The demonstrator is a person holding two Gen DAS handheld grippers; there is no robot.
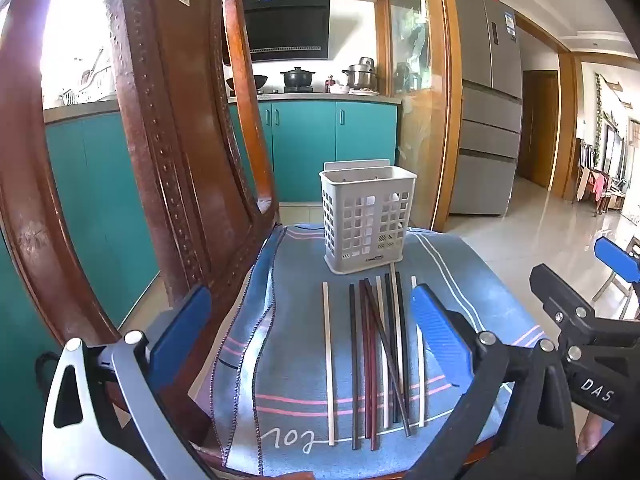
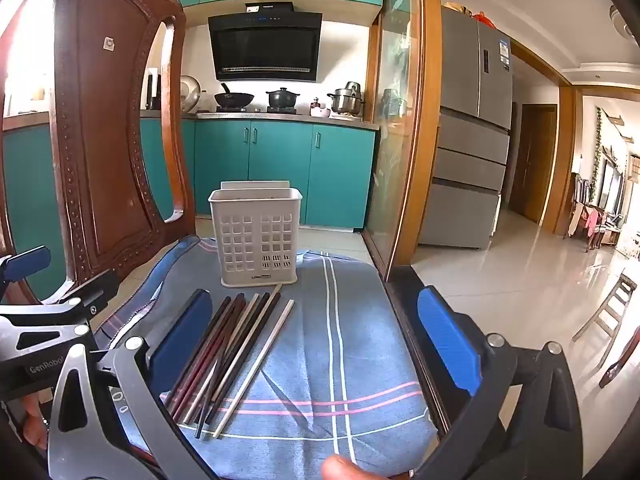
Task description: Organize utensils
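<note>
Several chopsticks (image 1: 376, 356), white, black and dark red, lie side by side on a blue striped cloth (image 1: 292, 312) over a chair seat. They also show in the right wrist view (image 2: 230, 352). A white perforated utensil holder (image 1: 367, 216) stands upright just behind them; it shows in the right wrist view too (image 2: 256, 236). My left gripper (image 1: 312, 328) is open and empty above the chopsticks. My right gripper (image 2: 316, 340) is open and empty, with the chopsticks near its left finger.
The carved wooden chair back (image 1: 168, 152) rises close on the left. The cloth's edge (image 2: 400, 312) drops to a tiled floor (image 2: 520, 280) on the right. Teal kitchen cabinets (image 2: 280, 168) and a grey fridge (image 2: 468, 140) stand behind.
</note>
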